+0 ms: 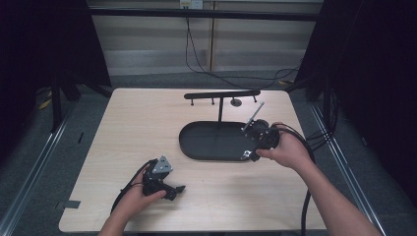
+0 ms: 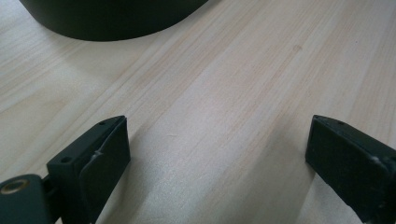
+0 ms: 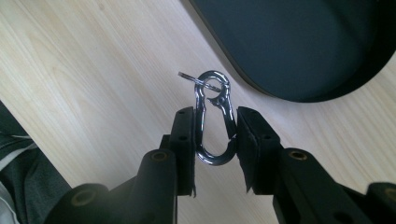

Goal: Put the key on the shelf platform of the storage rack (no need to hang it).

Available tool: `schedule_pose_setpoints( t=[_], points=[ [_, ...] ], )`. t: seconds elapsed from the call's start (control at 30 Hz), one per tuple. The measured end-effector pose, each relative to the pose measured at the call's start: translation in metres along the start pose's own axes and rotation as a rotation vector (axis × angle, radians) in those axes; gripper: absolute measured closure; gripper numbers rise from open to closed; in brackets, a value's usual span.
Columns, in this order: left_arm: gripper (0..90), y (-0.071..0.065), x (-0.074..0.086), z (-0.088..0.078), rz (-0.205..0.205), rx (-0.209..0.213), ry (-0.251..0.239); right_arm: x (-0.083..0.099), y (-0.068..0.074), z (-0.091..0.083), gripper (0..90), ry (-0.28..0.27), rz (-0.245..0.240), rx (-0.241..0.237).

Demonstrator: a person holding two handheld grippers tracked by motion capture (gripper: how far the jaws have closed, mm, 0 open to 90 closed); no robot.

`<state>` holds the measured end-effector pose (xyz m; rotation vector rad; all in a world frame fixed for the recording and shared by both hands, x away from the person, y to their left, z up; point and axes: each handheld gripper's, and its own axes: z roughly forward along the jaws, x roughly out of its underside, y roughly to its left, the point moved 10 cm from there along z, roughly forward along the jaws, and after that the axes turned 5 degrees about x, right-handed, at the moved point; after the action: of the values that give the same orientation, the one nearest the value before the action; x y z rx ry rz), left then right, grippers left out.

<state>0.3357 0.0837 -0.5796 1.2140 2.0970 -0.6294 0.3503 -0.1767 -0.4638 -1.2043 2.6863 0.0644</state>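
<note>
A shiny metal carabiner [image 3: 212,119] is clamped sideways between the two black jaws of my right gripper [image 3: 214,128], its spring gate pushed inward. In the high view the right gripper [image 1: 250,155] hovers over the right end of the black oval base [image 1: 206,142] of a stand, and the carabiner [image 1: 244,155] glints at its tip. From that base rises a thin post carrying a horizontal bar with small pegs [image 1: 221,95]. My left gripper [image 1: 178,190] rests on the wooden table near the front left; its jaws stand wide apart over bare wood [image 2: 219,154] with nothing between them.
The light wooden table [image 1: 142,123] has bare room to the left and front of the base. The black base edge [image 2: 112,21] lies ahead of the left gripper. Cables trail from both grippers and across the floor behind the table.
</note>
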Motion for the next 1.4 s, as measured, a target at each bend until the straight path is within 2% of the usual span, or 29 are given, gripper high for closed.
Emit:
schedule_pose_setpoints(
  t=[0.1,0.47,0.7,1.13,1.4],
  points=[
    [6.2,0.0,0.0,0.0,-0.001,0.002,0.0,-0.001,-0.001,0.0,68.8,0.012,-0.001,0.006],
    [6.1,0.0,0.0,0.0,0.003,0.001,0.003,-0.017,-0.007,-0.004,68.8,-0.016,0.018,0.01],
    [6.0,0.0,0.0,0.0,0.003,0.001,0.003,-0.023,-0.012,-0.001,68.8,-0.012,0.029,0.018],
    [5.9,-0.001,0.0,0.0,0.003,0.004,0.003,-0.037,-0.016,-0.003,68.8,-0.027,0.025,0.031],
    [5.8,-0.001,0.001,0.0,0.004,0.007,0.004,-0.043,-0.024,0.004,68.8,-0.028,0.047,0.033]
  ],
)
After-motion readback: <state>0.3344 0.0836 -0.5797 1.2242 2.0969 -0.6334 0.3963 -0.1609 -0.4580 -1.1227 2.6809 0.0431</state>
